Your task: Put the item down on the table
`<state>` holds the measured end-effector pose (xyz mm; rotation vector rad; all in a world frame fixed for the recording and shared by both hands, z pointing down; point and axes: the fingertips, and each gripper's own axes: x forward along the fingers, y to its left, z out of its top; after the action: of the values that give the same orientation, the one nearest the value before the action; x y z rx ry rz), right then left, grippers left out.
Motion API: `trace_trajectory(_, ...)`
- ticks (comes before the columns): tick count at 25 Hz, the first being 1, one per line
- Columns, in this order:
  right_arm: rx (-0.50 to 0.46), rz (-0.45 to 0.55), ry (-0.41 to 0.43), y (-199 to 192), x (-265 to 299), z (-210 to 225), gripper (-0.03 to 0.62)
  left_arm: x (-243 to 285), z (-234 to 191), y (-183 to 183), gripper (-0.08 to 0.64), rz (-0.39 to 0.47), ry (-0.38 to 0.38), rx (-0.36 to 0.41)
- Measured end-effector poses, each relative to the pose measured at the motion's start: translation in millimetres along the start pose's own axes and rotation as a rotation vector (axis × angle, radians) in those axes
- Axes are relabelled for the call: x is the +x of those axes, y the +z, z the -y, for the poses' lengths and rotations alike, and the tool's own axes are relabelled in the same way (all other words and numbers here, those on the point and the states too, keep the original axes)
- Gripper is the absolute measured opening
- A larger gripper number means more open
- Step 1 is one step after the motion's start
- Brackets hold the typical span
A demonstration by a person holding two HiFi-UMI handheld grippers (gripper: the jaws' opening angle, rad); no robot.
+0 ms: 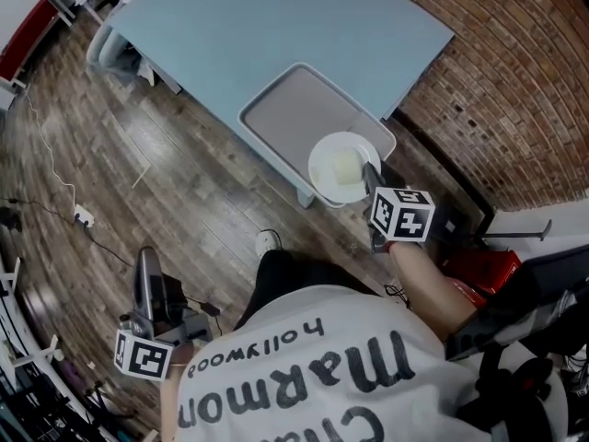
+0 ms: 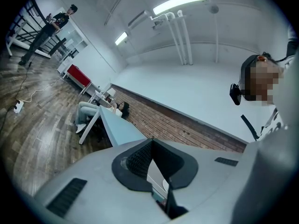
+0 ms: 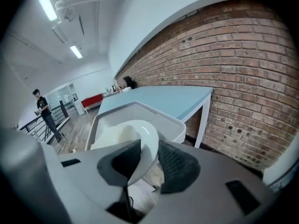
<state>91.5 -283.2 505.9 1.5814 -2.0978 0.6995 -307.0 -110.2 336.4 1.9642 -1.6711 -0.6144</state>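
A white plate (image 1: 342, 168) with a pale yellowish piece on it hangs over the near corner of a grey tray (image 1: 285, 109), which lies on the light-blue table (image 1: 276, 26). My right gripper (image 1: 372, 180) is shut on the plate's near rim. In the right gripper view the rim (image 3: 148, 146) stands clamped between the two dark pads, with the tray (image 3: 175, 125) and table (image 3: 163, 97) just beyond. My left gripper (image 1: 145, 279) hangs low at my left side over the wooden floor, far from the table; its jaws meet at the tips (image 2: 150, 143) and hold nothing.
A brick wall (image 1: 515, 81) runs along the table's right side. A red box (image 1: 483, 270) and dark equipment sit on the floor at my right. A cable and power strip (image 1: 83, 215) lie on the floor at left. A person (image 2: 56, 22) stands far off.
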Motion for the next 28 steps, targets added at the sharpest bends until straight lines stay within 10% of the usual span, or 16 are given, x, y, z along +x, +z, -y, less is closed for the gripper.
trace_trajectory(11, -0.434, -0.033, 0.002, -0.7, 7.0, -34.0, 0.116, -0.2, -4.9, 1.5, 0.006, -0.001, 0.007, 0.001)
trace_trajectory(28, -0.373, 0.14, 0.093, 35.7, -36.2, -46.6, 0.115, 0.8, 13.2, -21.7, 0.006, -0.068, -0.054, 0.017)
